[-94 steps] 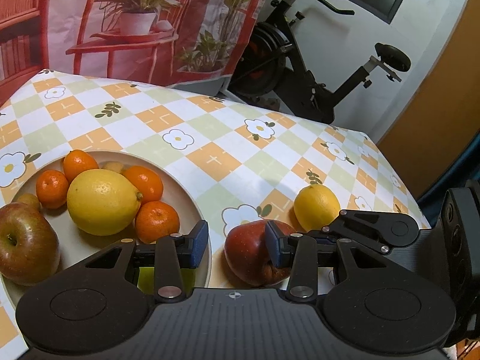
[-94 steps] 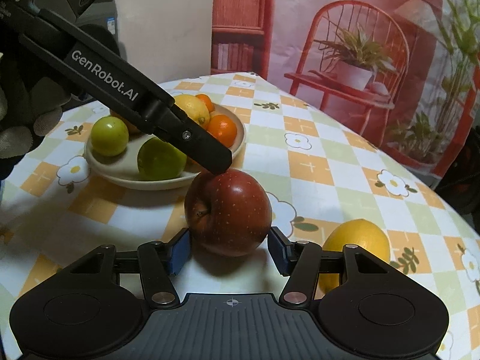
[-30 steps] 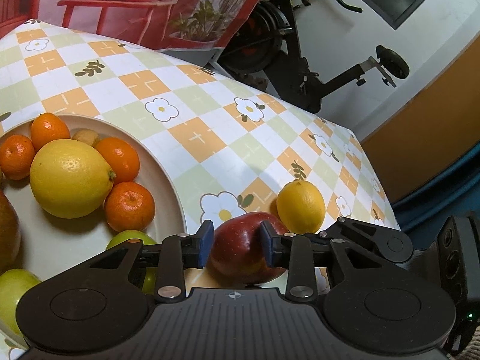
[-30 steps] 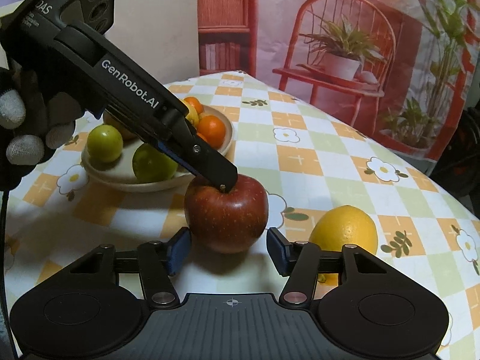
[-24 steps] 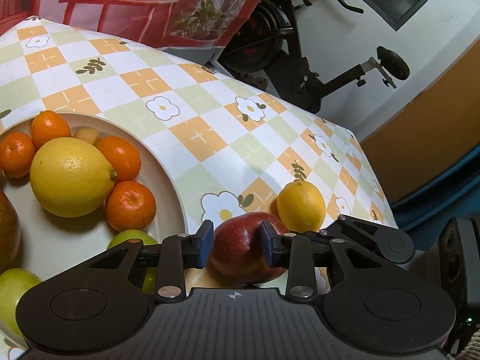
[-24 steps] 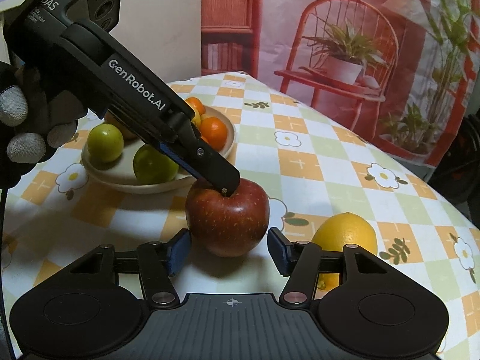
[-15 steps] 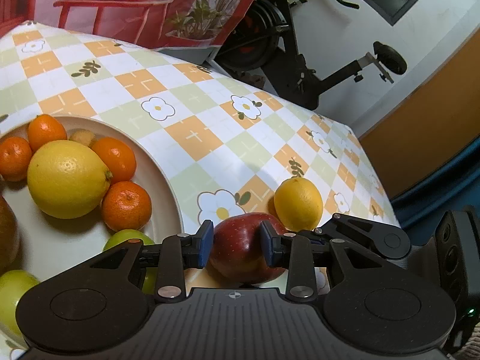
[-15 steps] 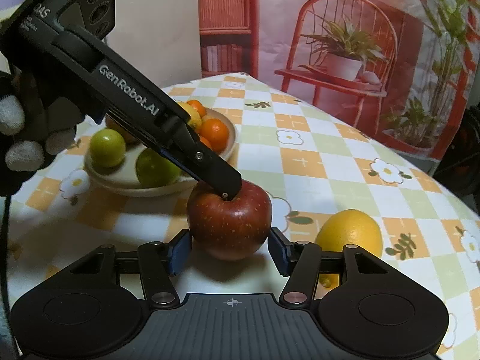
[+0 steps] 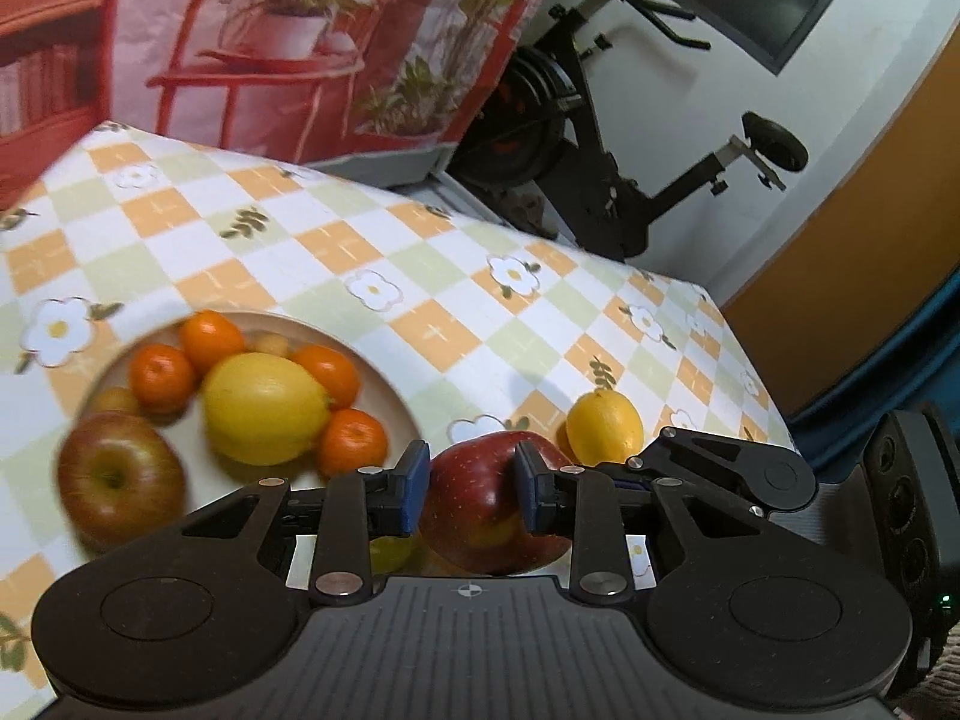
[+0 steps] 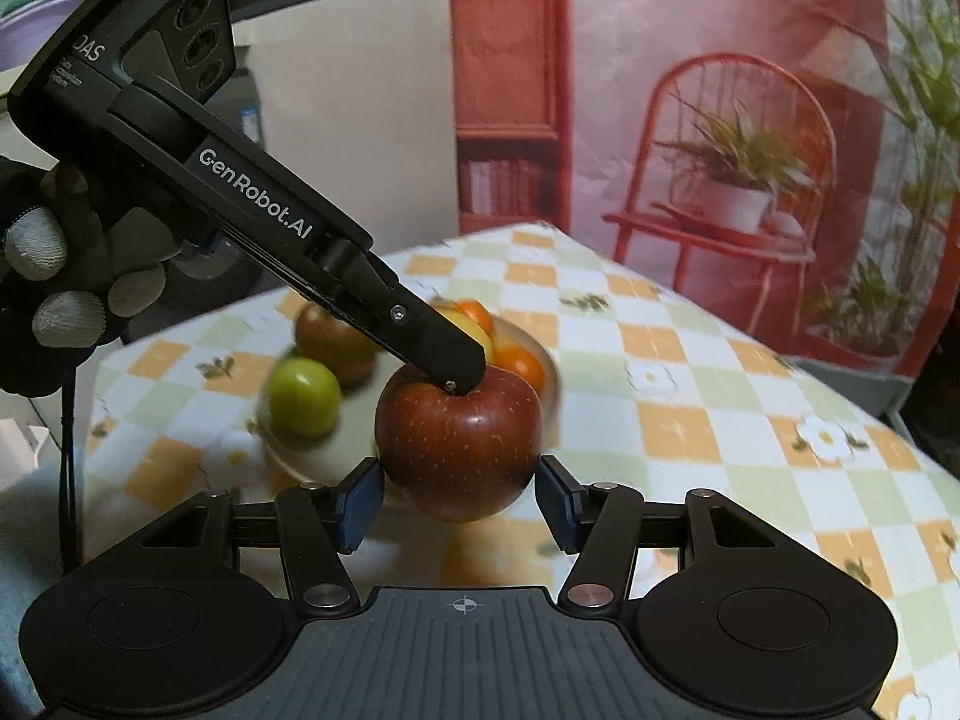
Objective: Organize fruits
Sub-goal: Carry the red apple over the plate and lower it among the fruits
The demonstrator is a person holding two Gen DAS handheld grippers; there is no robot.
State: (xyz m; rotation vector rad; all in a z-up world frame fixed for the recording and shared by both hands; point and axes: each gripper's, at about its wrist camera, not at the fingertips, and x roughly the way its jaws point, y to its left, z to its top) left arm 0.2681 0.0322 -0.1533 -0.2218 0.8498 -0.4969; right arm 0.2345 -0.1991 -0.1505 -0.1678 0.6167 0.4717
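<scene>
The left tongs are clamped narrowly on the top of the red apple. Their jaws have just been closing on it, and from the right wrist view one finger tip sits in the stem hollow. The right tongs stand part open, with a pad at each lower flank of the same apple. I cannot tell whether those pads press or only stand beside the skin.

The apple seems to hang just above the bench, beside the plate.

A pinch that small on a round, smooth fruit looks weak to me. If the apple tips or the two hands pull apart, it could slip free. It might then roll into the lemon nearby or off the bench edge. The plate is already crowded with another apple, a big lemon and tangerines, so a careless drop could knock fruit out.

The apple's underside is hidden by the tongs, so whether it has left the bench is unsure. The plate is blurred in both views. A green fruit shows only as a sliver.
</scene>
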